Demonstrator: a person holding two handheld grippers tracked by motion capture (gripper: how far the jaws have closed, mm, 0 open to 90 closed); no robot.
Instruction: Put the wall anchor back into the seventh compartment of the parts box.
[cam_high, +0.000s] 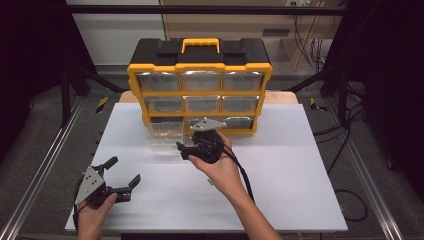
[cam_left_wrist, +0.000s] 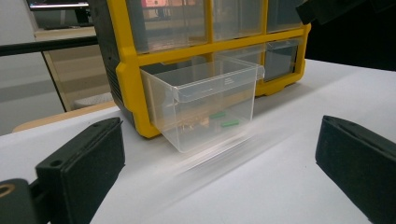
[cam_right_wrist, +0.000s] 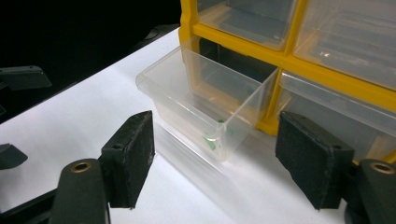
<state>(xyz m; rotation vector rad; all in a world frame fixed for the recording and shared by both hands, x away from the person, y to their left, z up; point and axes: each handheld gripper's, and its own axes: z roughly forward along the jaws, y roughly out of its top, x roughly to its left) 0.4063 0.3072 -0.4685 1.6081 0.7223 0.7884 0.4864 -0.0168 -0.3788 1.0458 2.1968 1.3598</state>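
Note:
A yellow and black drawer cabinet (cam_high: 200, 75) stands at the back of the white table (cam_high: 280, 190). Its bottom-left clear drawer (cam_high: 165, 131) (cam_left_wrist: 205, 102) (cam_right_wrist: 210, 98) is pulled out. Small green pieces (cam_left_wrist: 229, 123) (cam_right_wrist: 210, 140) lie on the drawer's floor. My right gripper (cam_high: 181, 151) (cam_right_wrist: 215, 140) is open, just in front of the drawer and pointing at it, holding nothing. My left gripper (cam_high: 125, 171) (cam_left_wrist: 219, 158) is open and empty near the table's front left, aimed toward the drawer from farther off.
The cabinet's other clear drawers (cam_high: 200, 80) are pushed in. A small green bit (cam_high: 211, 181) lies on the table beside the right hand. Metal rails (cam_high: 45, 165) and black frame posts flank the table. Cables (cam_high: 350, 200) trail on the floor at the right.

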